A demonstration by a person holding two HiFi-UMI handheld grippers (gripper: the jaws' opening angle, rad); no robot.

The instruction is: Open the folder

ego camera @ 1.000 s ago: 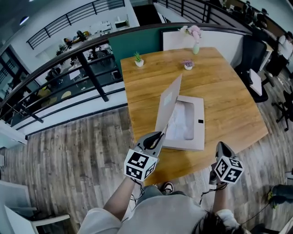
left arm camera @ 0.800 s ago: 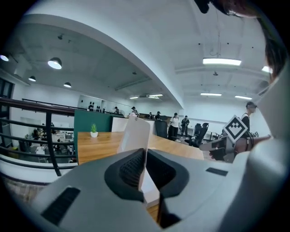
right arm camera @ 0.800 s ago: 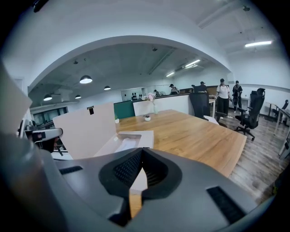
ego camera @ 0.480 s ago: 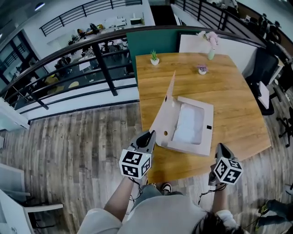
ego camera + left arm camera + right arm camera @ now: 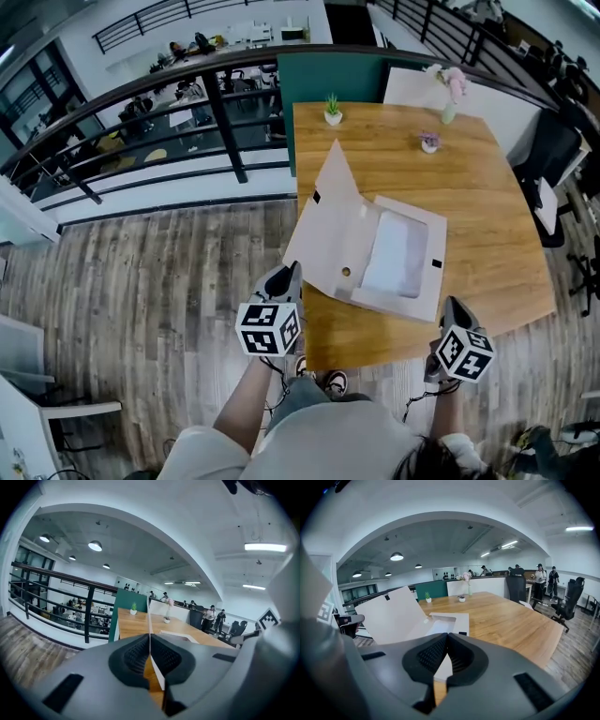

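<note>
A white box folder (image 5: 414,292) lies on the wooden table (image 5: 487,216). Its cover (image 5: 333,225) is swung up and over to the left, leaning out past the table's left edge. My left gripper (image 5: 287,272) is shut on the cover's near lower corner. In the left gripper view the thin white edge of the cover (image 5: 149,616) runs straight between the closed pads of that gripper (image 5: 150,644). My right gripper (image 5: 449,303) hovers at the folder's near right corner. In the right gripper view its pads (image 5: 447,641) are pressed together, and the cover (image 5: 389,616) and tray (image 5: 452,619) lie just beyond.
A small potted plant (image 5: 333,108), a tiny pot (image 5: 430,142) and a vase of flowers (image 5: 452,86) stand at the table's far side. A black railing (image 5: 141,98) runs to the left over a lower floor. An office chair (image 5: 555,150) stands at the right.
The cover swung from nearly upright over to the left, past the table's edge. My left gripper moved left and a little down with it. The right gripper shifted only slightly.
</note>
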